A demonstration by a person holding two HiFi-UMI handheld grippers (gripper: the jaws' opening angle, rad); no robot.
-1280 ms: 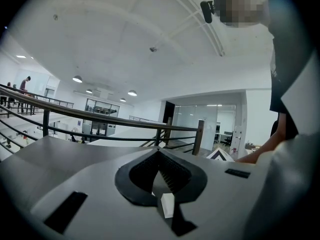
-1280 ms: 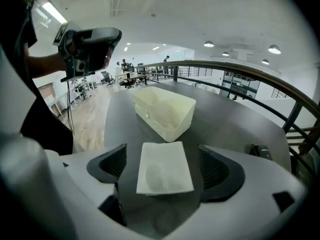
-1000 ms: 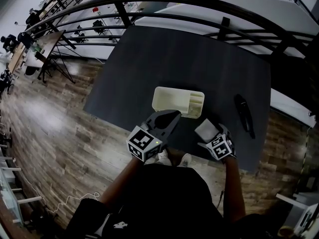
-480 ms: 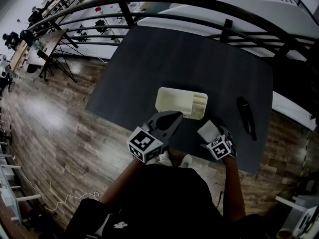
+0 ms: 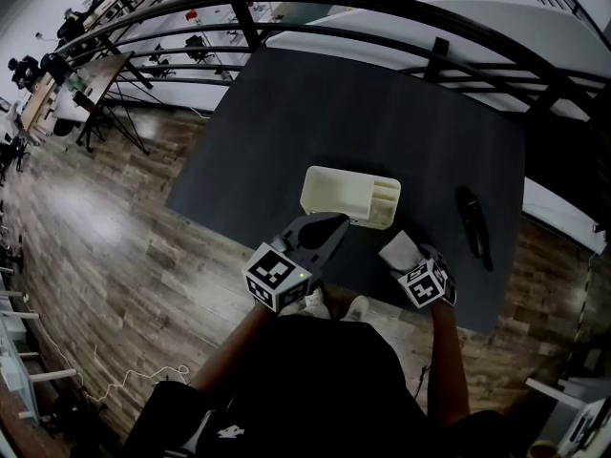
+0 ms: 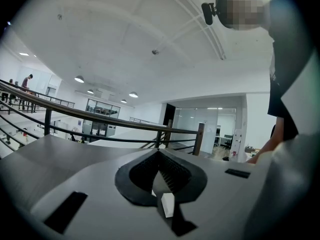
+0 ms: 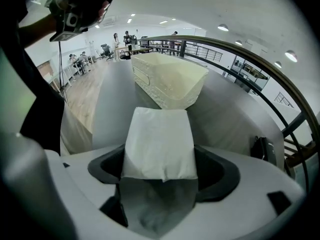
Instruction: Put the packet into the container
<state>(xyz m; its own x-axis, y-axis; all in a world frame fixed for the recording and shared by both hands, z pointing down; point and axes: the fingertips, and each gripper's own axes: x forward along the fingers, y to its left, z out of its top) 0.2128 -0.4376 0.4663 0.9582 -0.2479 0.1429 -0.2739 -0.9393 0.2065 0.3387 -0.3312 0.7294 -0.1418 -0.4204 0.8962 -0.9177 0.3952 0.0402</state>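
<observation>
CHANGE: just closed right tongs (image 7: 161, 159) onto white packet (image 7: 160, 134), clamped across its width | WHERE: near table (image 5: 382, 113) front edge, just short of container (image 5: 350, 196), not yet inside | LEFT: left tongs (image 6: 159, 153) together, empty | MEANING: grasp apparently secured; ready to carry over to container

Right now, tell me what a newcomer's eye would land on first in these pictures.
The white packet stands out first, pinched in the right tool, whose jaws have just been closing on it, at the near edge of the dark table. Just beyond it sits the open cream container, and a black object lies off to the right.
</observation>
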